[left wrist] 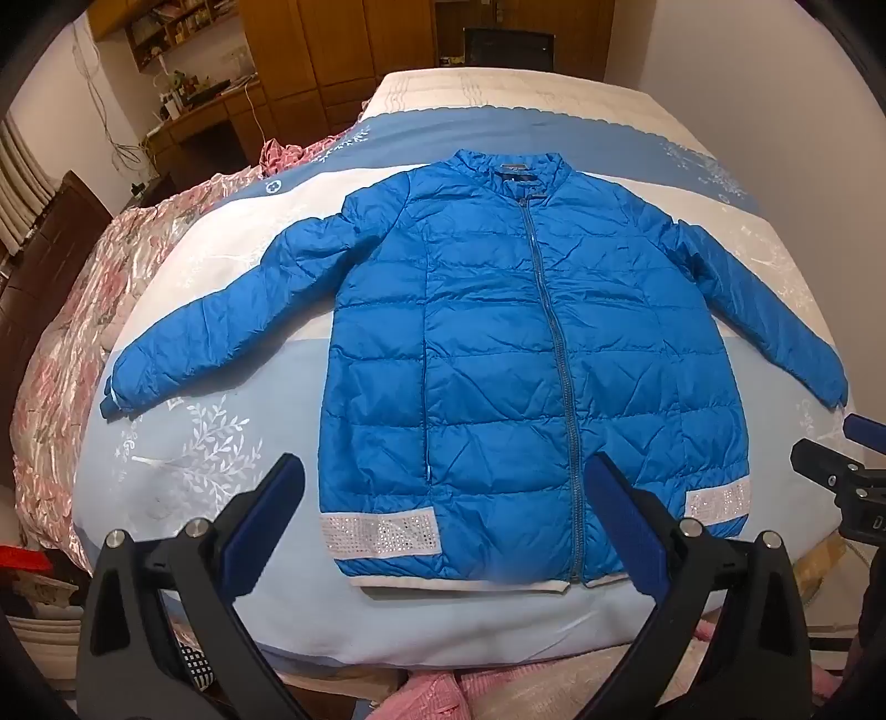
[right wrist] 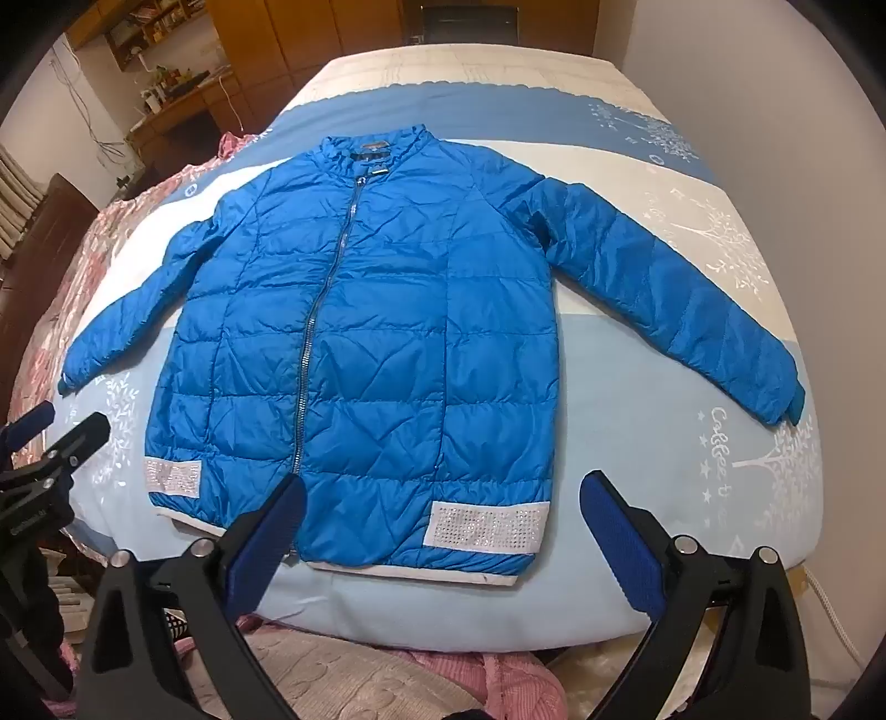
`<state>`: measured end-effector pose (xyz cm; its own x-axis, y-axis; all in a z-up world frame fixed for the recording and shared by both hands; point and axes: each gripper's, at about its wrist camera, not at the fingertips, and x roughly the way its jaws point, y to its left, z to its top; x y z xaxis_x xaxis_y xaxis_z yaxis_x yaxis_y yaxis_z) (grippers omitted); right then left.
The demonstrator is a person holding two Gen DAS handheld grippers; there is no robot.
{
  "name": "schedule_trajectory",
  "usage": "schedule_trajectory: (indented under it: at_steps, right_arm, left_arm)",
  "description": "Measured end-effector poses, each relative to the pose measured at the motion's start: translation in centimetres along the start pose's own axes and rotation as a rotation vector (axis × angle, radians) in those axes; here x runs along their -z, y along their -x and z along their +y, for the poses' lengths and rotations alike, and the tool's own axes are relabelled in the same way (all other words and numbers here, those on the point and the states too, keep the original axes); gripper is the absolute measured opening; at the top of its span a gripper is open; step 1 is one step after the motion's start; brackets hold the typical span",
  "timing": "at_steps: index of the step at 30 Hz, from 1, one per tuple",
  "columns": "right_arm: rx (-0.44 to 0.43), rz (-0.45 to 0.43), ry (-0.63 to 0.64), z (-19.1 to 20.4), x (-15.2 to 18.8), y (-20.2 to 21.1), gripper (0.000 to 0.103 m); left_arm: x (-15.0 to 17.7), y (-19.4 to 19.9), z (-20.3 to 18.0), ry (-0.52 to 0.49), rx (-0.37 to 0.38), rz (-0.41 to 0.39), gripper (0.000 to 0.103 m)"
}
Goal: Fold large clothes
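The jacket (left wrist: 531, 354) was a bright blue quilted puffer, zipped to its low stand collar, lying front up and flat in the middle of the frame on the bed (left wrist: 221, 443). Both sleeves (left wrist: 221, 327) were spread out and down to the sides, cuffs level with the lower body. A white band studded with small shiny dots (left wrist: 379, 533) sat at each bottom corner, and a white hem (left wrist: 459, 587) ran along the lower edge. The fabric was creased all over, with the quilting in horizontal rows.

My left gripper (left wrist: 443, 515) hung over the hem at the bottom of the frame, jaws spread wide with nothing between them, the blue pads clear of the cloth. In the right wrist view my right gripper (right wrist: 443, 520) was likewise wide open and empty, above the jacket's lower right part.

The bed cover was light blue and white with pale leaf prints. A pink floral quilt (left wrist: 72, 343) was bunched along the left edge of the frame, touching no part of the jacket. At upper left stood a wooden desk (left wrist: 205, 116) with clutter and cables, with shelves (left wrist: 166, 27) above it, and wardrobes (left wrist: 332, 50) ran across the top. Pink bedding (right wrist: 343, 681) lay at the bottom below the mattress edge. Nothing lay on the jacket.
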<state>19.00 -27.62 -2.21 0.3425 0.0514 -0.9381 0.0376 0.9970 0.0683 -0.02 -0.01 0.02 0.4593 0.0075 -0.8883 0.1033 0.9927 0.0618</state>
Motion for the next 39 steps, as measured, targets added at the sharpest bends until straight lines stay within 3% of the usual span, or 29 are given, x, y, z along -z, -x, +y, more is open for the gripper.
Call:
schedule_trajectory:
  at_steps: [39]
  right_arm:
    - [0.004, -0.004, 0.000, 0.37, -0.21, -0.19, 0.099]
  left_arm:
    - [-0.02, 0.00, 0.04, 0.005, 0.011, 0.009, 0.100]
